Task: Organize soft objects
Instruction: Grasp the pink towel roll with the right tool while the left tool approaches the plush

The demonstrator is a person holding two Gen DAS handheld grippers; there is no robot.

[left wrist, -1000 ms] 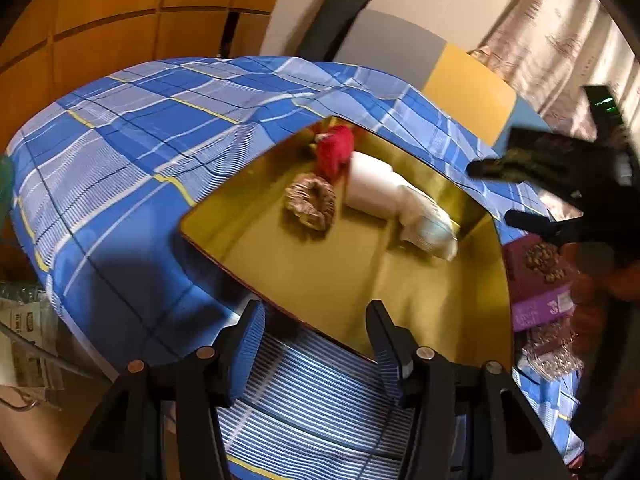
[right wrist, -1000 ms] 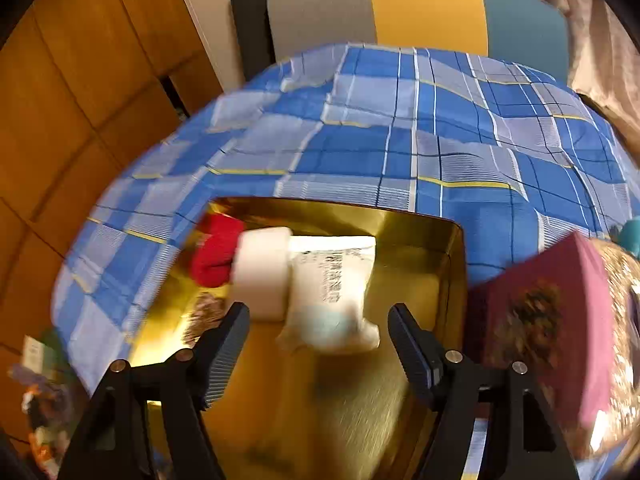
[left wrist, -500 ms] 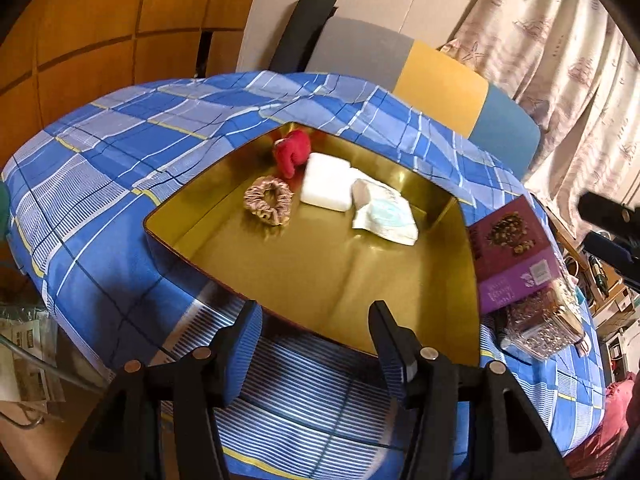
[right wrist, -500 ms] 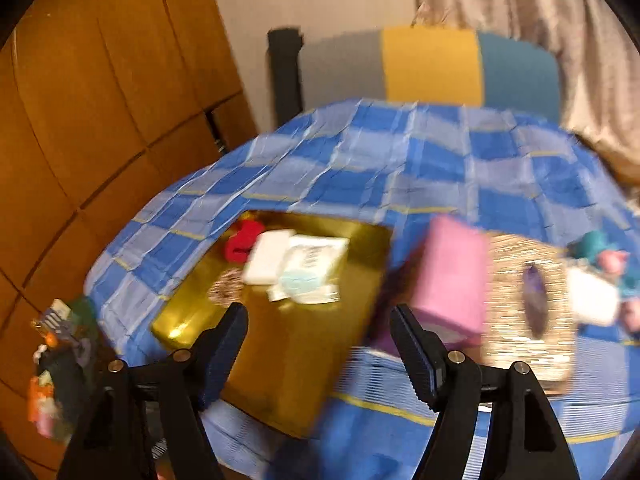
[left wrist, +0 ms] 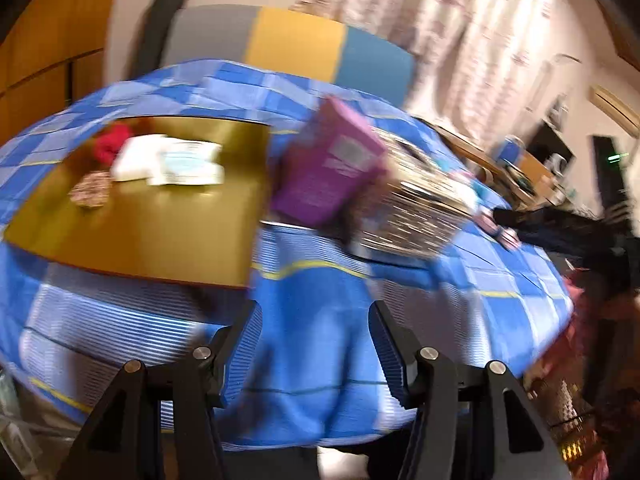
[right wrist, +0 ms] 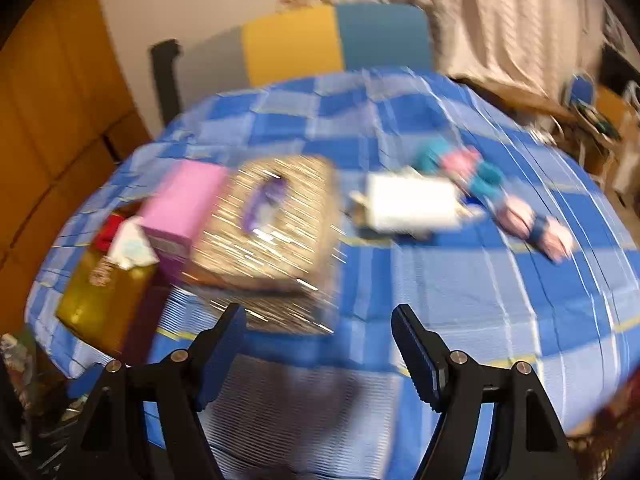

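On the checked worktop the gold tray already holds several soft items. The right gripper, jaws open and empty, should square up over the white pad before closing. The left gripper is likewise open and empty.

Both wrist cameras look down slantwise across the blue checked tablecloth, sharing the gold tray and purple box.
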